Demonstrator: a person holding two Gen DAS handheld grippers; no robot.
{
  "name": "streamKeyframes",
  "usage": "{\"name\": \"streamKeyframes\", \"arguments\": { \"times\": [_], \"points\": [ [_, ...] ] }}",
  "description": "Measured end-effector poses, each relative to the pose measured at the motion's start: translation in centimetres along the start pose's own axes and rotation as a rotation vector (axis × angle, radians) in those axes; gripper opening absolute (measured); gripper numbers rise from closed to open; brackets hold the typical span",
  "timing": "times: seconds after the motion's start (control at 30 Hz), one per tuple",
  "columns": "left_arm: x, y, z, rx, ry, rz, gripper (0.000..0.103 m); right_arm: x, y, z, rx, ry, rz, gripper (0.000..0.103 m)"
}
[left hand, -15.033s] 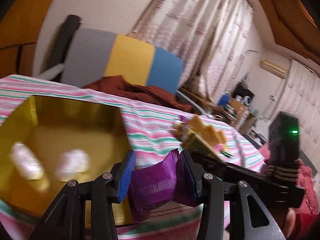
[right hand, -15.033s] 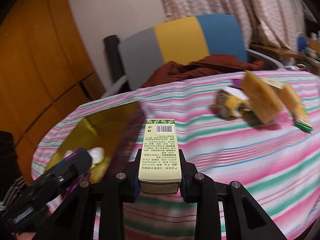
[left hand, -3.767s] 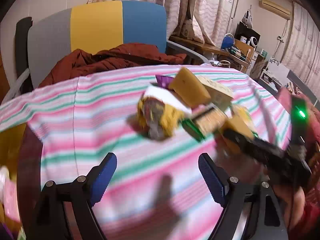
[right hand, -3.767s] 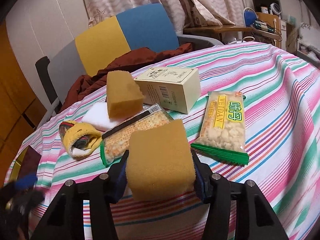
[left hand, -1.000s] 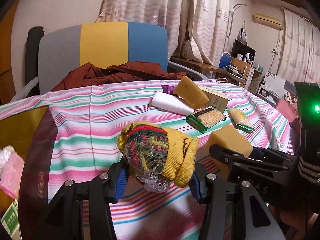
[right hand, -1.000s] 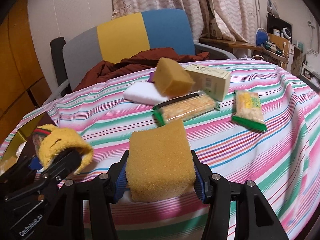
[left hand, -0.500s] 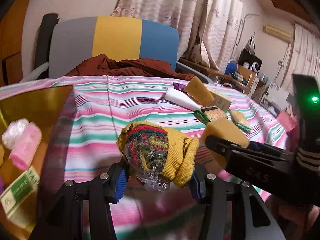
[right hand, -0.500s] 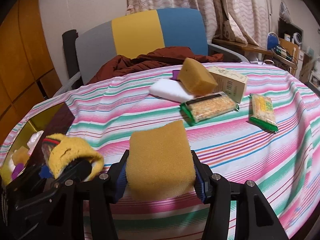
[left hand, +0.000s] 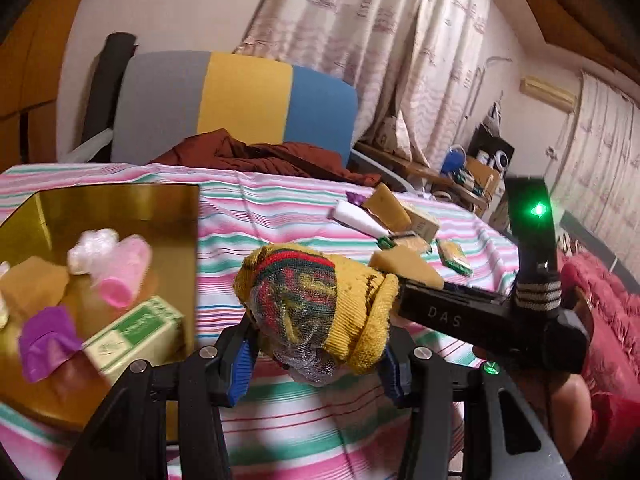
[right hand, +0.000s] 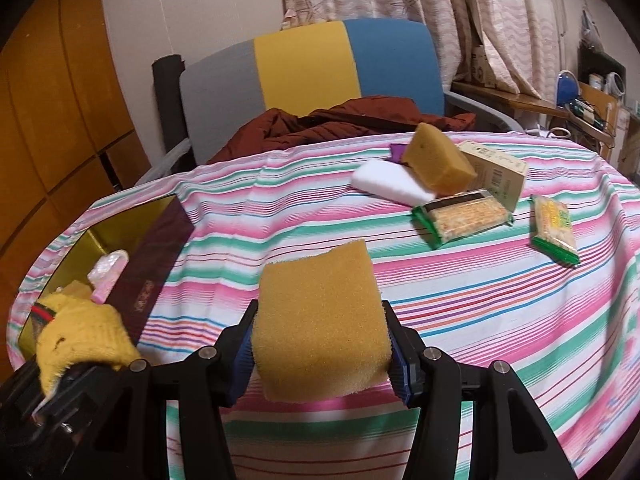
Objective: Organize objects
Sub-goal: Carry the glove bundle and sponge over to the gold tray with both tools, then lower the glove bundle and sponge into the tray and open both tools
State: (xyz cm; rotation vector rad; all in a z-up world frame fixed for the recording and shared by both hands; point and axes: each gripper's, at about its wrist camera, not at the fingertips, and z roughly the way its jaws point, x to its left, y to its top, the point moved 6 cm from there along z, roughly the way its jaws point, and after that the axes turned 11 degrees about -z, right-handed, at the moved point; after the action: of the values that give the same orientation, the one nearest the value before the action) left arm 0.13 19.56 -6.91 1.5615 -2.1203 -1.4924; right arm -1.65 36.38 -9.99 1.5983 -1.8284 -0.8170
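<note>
My left gripper is shut on a yellow knitted bundle and holds it above the striped cloth, just right of the gold box. My right gripper is shut on a yellow sponge block; that sponge also shows in the left wrist view. The box holds a green carton, a purple packet, a pink roll, a sponge and a clear wad. The bundle also shows in the right wrist view, at the left next to the box.
On the striped tablecloth at the far right lie a second sponge, a white pad, a tan carton and two green snack packs. A chair with a maroon garment stands behind the table.
Both grippers have moved left toward the gold box with their loads. More of the box and its contents shows in the left wrist view.
</note>
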Motion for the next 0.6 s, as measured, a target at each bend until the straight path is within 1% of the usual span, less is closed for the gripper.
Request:
{"name": "streamKeyframes", "arguments": {
  "times": [0.27, 0.4, 0.47, 0.6],
  "points": [
    [4.8, 2.7, -2.3, -0.062, 0.066, -0.086, 0.051, 3.7, 1.4, 0.2, -0.014, 0.074, -0.026, 0.056],
    [7.8, 4.6, -3.0, -0.092, 0.114, -0.124, 0.051, 6.7, 3.4, 0.4, -0.034, 0.122, -0.076, 0.056],
    [9.6, 5.9, -3.1, -0.105, 0.15, -0.136, 0.052, 8.0, 4.4, 0.7, -0.039, 0.147, -0.096, 0.056],
    [12.4, 8.2, -2.7, -0.109, 0.194, -0.147, 0.052, 11.4, 6.7, 1.8, -0.045, 0.215, -0.135, 0.056]
  ]
}}
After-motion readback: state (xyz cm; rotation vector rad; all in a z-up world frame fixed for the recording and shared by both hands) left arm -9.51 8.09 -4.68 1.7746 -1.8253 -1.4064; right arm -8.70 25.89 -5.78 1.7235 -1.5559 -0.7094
